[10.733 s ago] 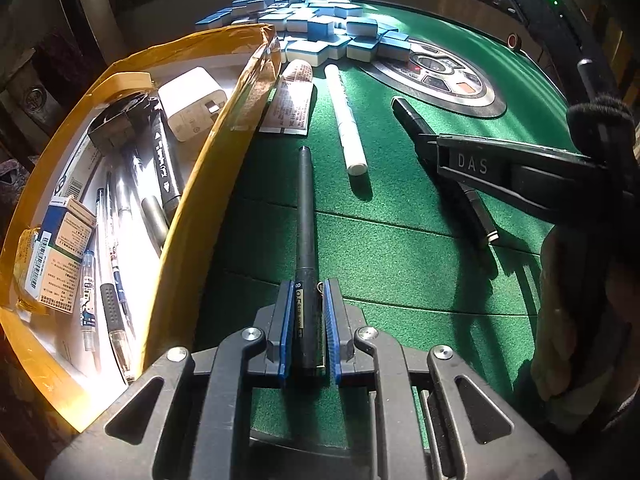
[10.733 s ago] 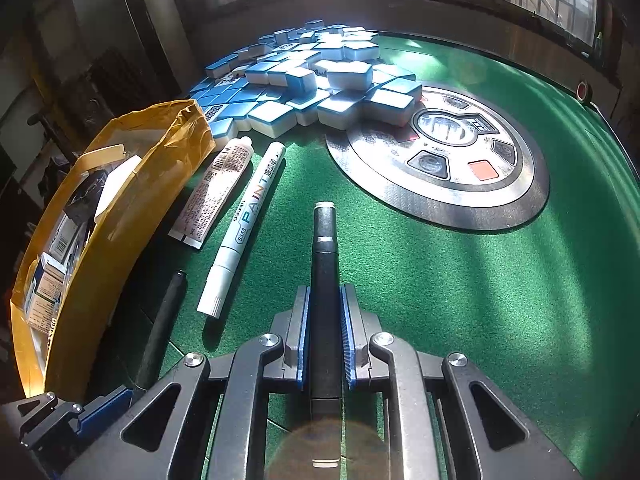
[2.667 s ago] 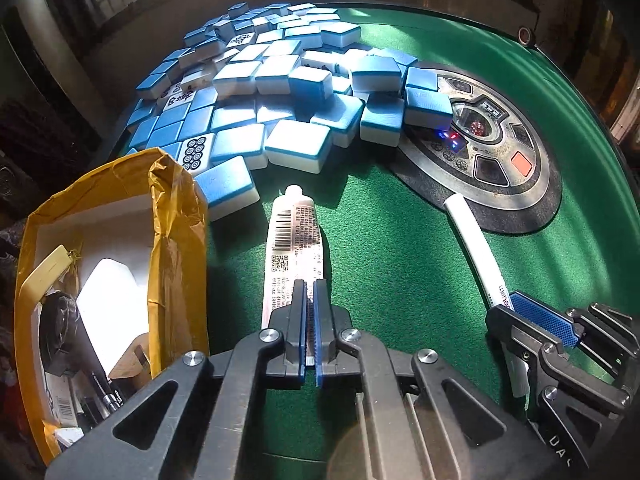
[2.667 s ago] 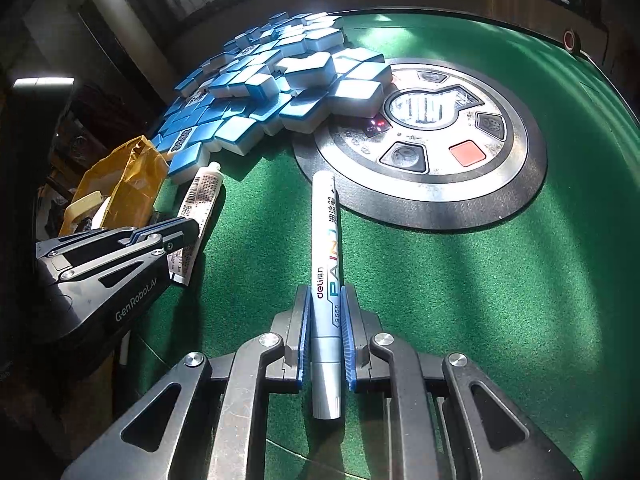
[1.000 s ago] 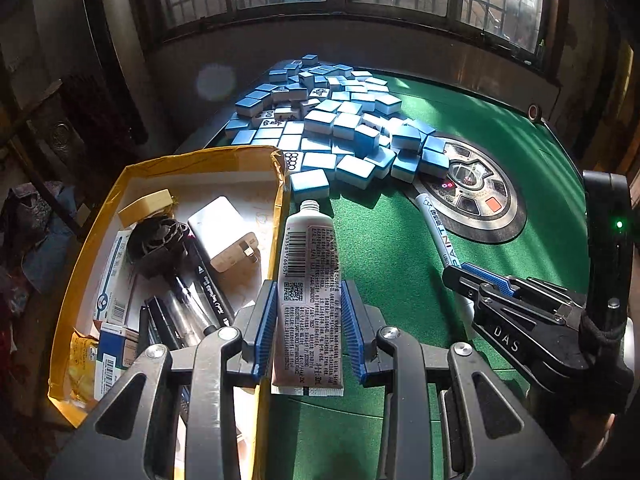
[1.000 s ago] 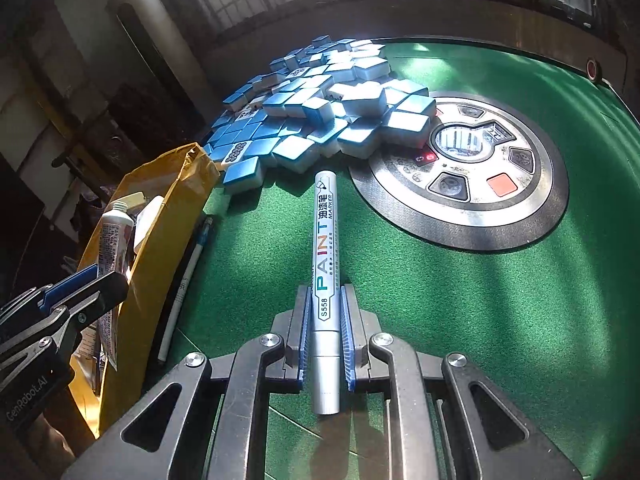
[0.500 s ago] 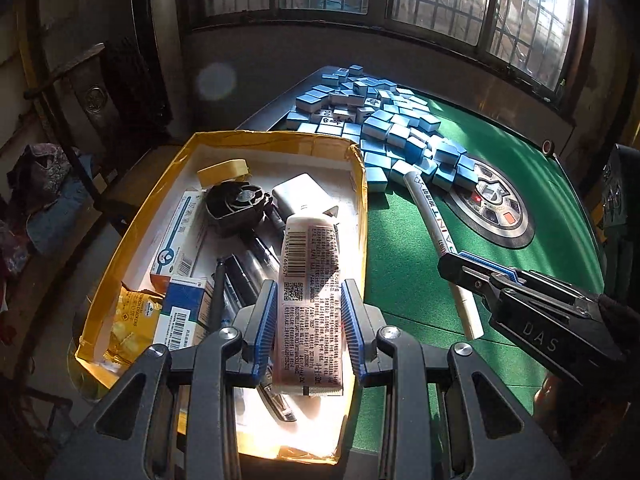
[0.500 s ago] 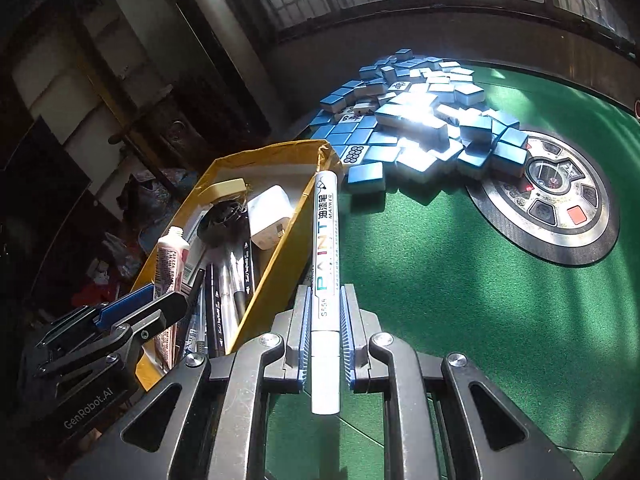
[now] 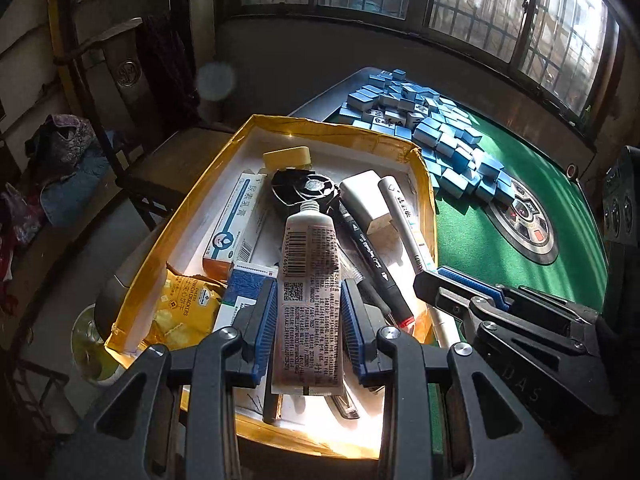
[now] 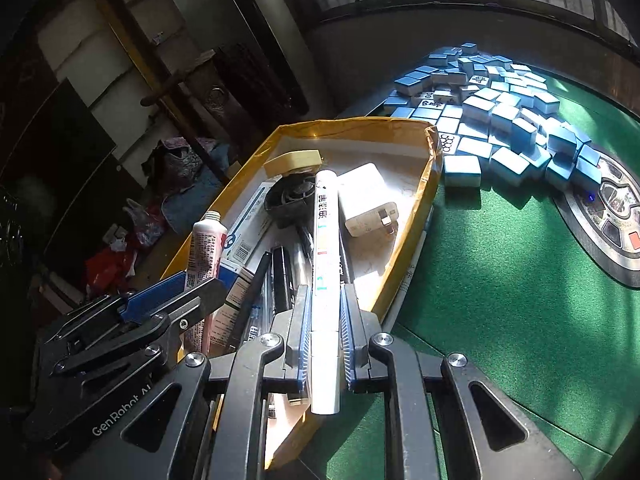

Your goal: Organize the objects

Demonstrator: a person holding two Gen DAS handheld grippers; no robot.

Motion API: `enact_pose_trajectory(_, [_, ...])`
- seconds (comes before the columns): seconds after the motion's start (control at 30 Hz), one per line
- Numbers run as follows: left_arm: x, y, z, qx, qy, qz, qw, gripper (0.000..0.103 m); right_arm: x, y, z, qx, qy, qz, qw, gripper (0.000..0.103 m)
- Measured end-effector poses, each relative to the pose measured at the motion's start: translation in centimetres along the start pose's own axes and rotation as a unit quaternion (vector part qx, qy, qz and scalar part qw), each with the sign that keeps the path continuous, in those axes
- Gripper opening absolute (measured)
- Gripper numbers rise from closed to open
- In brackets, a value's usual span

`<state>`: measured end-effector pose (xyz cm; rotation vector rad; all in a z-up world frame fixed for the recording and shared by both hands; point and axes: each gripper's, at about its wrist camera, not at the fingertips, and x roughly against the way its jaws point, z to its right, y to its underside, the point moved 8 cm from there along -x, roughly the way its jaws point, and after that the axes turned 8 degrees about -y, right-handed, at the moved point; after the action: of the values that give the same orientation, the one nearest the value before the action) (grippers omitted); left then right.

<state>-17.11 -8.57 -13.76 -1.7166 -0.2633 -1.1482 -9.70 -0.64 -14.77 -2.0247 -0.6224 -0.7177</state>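
1. The left gripper (image 9: 308,324) is clamped on a white tube (image 9: 310,280) of printed text and barcode, cap pointing away, held above the yellow box (image 9: 340,130).
2. Over on the right, the right gripper (image 10: 325,328) is closed tight on a white paint marker (image 10: 326,264), its barrel reaching out over the same box.
3. Both grippers are side by side above the box, tube to the left, marker to the right.
4. Down in the box: a white charger (image 10: 366,200), a black round fan (image 9: 306,190), a boxed ointment (image 9: 236,220), black pens (image 9: 370,252), a yellow cracker packet (image 9: 184,304).
5. The box sits at the edge of the green table (image 10: 500,280), with blue mahjong tiles (image 10: 500,116) heaped just beyond its far corner.
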Motion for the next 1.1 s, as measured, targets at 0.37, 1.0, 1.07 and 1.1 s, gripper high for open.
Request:
enact_pose_trajectory(0.37, [-1.5,0.2,-1.2,0.004,-0.002,-0.013,0.9999,0.029,-2.6,0.2,-0.5,0.004,0.012,-0.022,1.0,0.013])
enact_pose_trajectory(1.0, [-2.5,0.5,-1.6,0.003,0.007,-0.017,0.9998,0.03,-4.5,0.2,0.0,-0.005,0.026,-0.036,0.999,0.013])
enact_pose_trajectory(1.07, [-2.2,0.6,-1.6,0.001,0.008,-0.009,0.9999,0.031,-4.1,0.2,0.0,-0.005,0.036,-0.03,0.999,0.016])
enact_pose_trajectory(1.1, [-2.0,0.6,-1.6,-0.001,0.006,-0.006,1.0,0.034,-3.7,0.1,0.1,-0.004,0.041,-0.024,0.999,0.019])
